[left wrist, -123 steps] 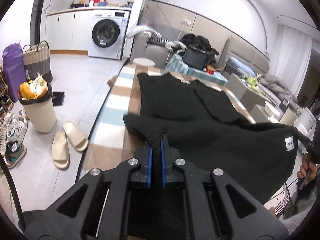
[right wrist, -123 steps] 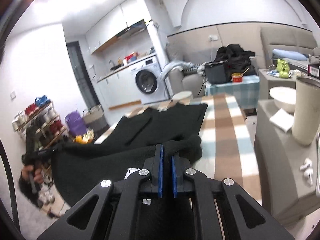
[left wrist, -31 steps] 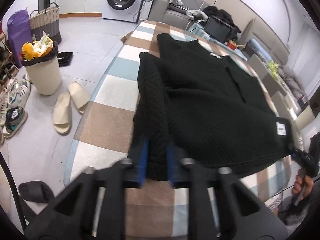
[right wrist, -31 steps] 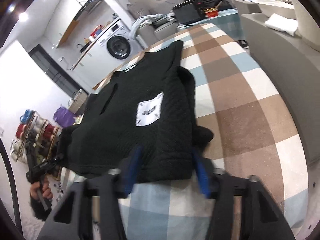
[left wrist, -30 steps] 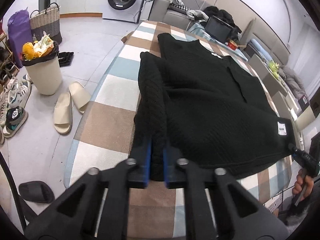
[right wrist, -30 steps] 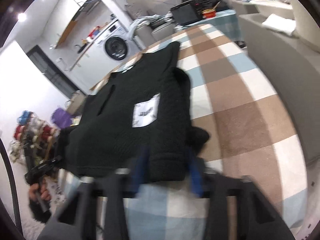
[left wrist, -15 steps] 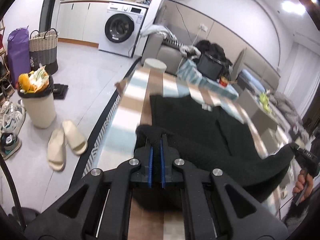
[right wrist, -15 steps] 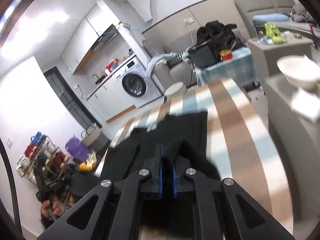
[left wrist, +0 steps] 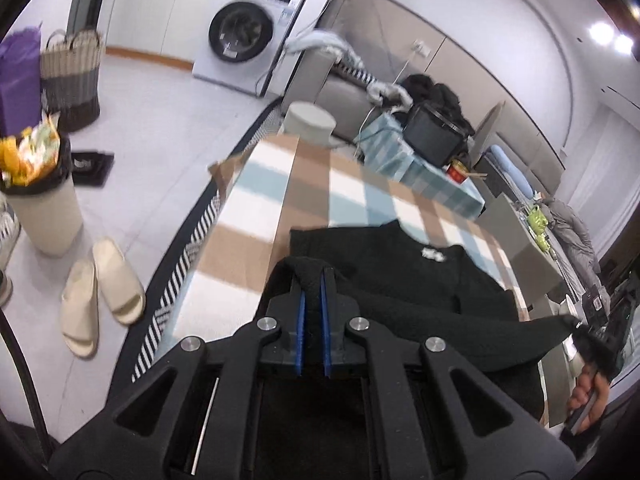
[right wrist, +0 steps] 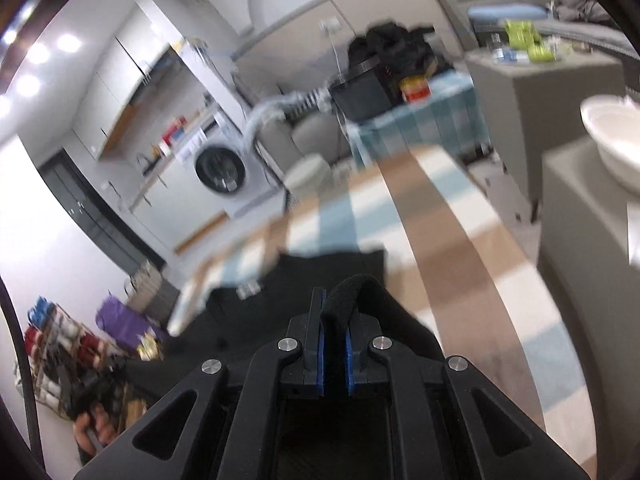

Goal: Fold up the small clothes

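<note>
Left wrist: fingers (left wrist: 313,312) pinch knitted black sweater (left wrist: 400,276).

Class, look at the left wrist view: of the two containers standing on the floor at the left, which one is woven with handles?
The woven basket, farther back near the cabinets; the nearer cream bin is smooth, bag-lined and full.

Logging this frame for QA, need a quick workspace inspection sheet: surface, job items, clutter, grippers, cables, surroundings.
Surface: checked tablecloth, brown, blue and white.
Job's things: black knit sweater, far part lying on the cloth, near edge lifted.
Clutter: nothing seen on the cloth besides the sweater.
Grippers: left gripper and right gripper each shut on sweater fabric.
Cables: a wall cord behind the sofa.
Surroundings: washing machine, full bin, slippers, white bowl.
</note>
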